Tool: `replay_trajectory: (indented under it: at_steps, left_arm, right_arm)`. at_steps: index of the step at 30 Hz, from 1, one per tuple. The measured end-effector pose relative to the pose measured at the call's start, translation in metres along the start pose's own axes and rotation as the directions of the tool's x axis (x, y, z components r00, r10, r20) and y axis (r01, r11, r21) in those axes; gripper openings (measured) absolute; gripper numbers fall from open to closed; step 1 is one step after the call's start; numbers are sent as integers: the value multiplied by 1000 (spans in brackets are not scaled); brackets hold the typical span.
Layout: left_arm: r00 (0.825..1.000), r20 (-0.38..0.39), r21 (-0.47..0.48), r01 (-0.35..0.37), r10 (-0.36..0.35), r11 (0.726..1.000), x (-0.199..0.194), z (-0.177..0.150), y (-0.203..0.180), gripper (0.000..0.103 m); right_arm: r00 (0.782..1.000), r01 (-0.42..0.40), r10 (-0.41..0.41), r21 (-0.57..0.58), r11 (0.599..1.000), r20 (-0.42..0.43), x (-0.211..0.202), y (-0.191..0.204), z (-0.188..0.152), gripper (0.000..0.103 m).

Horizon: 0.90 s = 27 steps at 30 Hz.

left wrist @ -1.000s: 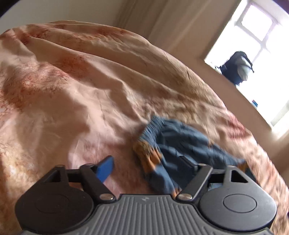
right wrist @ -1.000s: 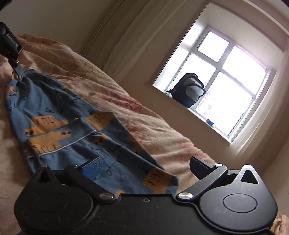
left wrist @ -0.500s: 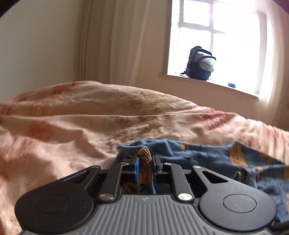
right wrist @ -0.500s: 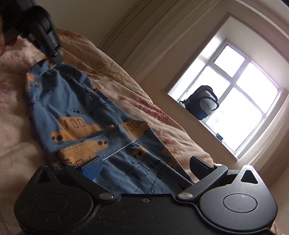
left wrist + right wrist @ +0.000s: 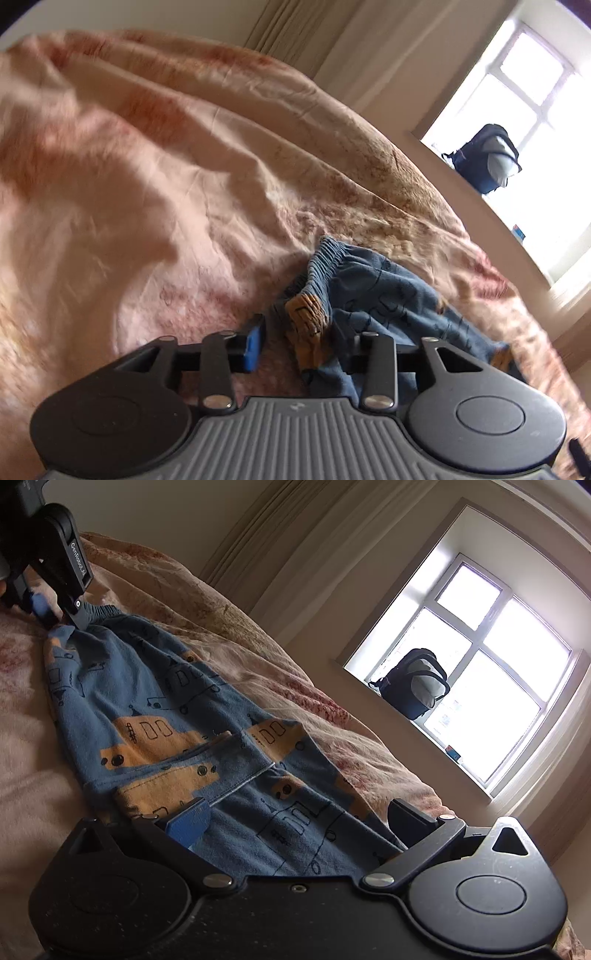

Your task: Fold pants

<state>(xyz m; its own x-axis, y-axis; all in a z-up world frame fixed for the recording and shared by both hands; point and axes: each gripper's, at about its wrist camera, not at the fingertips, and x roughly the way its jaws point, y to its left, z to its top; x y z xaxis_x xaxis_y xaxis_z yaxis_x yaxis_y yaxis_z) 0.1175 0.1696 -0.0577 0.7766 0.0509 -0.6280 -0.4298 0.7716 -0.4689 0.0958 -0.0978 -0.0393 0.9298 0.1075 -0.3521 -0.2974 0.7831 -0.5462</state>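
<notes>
Blue pants (image 5: 166, 709) with orange vehicle prints lie stretched out on the pink bedspread (image 5: 22, 746). My right gripper (image 5: 299, 816) is open over the leg end, its fingers wide apart with the cloth lying under them. At the far end, my left gripper (image 5: 59, 614) sits at the elastic waistband. In the left wrist view the bunched waistband of the pants (image 5: 325, 266) lies between the fingers of my left gripper (image 5: 303, 338). Its jaws are opening, and the blue pad (image 5: 255, 341) stands clear of the cloth. The other finger is partly hidden behind the fabric.
The rumpled bedspread (image 5: 147, 184) spreads out to the left of the pants and beyond them. A dark backpack (image 5: 413, 683) sits on the windowsill under a bright window (image 5: 491, 664). Beige curtains (image 5: 266, 546) hang by the wall behind the bed.
Half a second ago my left gripper was pinched on the waistband and pointing more level. Now its jaws have parted and it tilts down again. The right gripper stays open.
</notes>
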Motion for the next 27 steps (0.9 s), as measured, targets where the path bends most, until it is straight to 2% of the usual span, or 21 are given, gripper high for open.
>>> replay_trajectory:
  at_steps: [1, 3, 5, 7, 9, 11, 12, 13, 16, 20, 21, 22, 24, 25, 27]
  left_arm:
    - [1000, 0, -22, 16, -16, 1000, 0, 1, 3, 46]
    - [999, -5, -48, 45, -45, 998, 2, 1, 6, 48]
    - [999, -3, -47, 43, -43, 998, 2, 0, 7, 48]
    - [999, -3, -51, 41, -41, 998, 3, 1, 6, 49]
    - [999, -1, -61, 40, -40, 997, 4, 2, 5, 49]
    - [999, 0, -75, 43, -43, 996, 5, 1, 7, 49]
    - [999, 1, -75, 45, -45, 996, 5, 1, 7, 49]
    - [999, 2, -73, 46, -46, 996, 4, 1, 7, 49]
    - [999, 1, -82, 50, -50, 995, 4, 1, 8, 49]
    - [998, -3, -94, 56, -56, 994, 6, 2, 10, 49]
    - [998, -4, -95, 57, -58, 994, 6, 2, 10, 49]
    - [998, -4, -97, 58, -59, 994, 6, 2, 11, 49]
    - [998, -5, -101, 63, -64, 993, 6, 3, 11, 49]
    - [998, -5, -103, 65, -66, 993, 6, 3, 11, 49]
    - [998, -1, -91, 69, -69, 993, 7, 3, 10, 49]
  right_arm:
    - [1000, -27, 27, 4, 1000, 11, 1, -4, 5, 102]
    - [991, -132, 132, -2, 991, 35, 12, -15, 22, 102]
    - [965, -257, 258, -22, 966, 53, 32, -23, 49, 96]
    - [916, -394, 395, -28, 919, 74, 55, -31, 81, 86]
    - [856, -509, 512, -66, 858, 63, 82, -28, 115, 80]
    - [799, -592, 600, -135, 794, 27, 105, -16, 141, 66]
    - [774, -628, 634, -142, 766, -3, 116, -9, 151, 53]
    - [747, -662, 664, -130, 739, -30, 128, -4, 160, 43]
    - [663, -749, 745, -83, 658, -76, 152, 9, 175, 42]
    - [566, -821, 811, -18, 570, -148, 175, 24, 179, 45]
    - [549, -831, 817, -13, 556, -173, 179, 29, 179, 43]
    - [555, -828, 810, -25, 561, -191, 180, 34, 178, 30]
    - [579, -812, 795, -37, 583, -181, 180, 37, 179, 5]
    - [588, -806, 791, -32, 592, -168, 180, 35, 180, 3]
    - [623, -779, 768, -29, 626, -149, 183, 32, 179, 2]
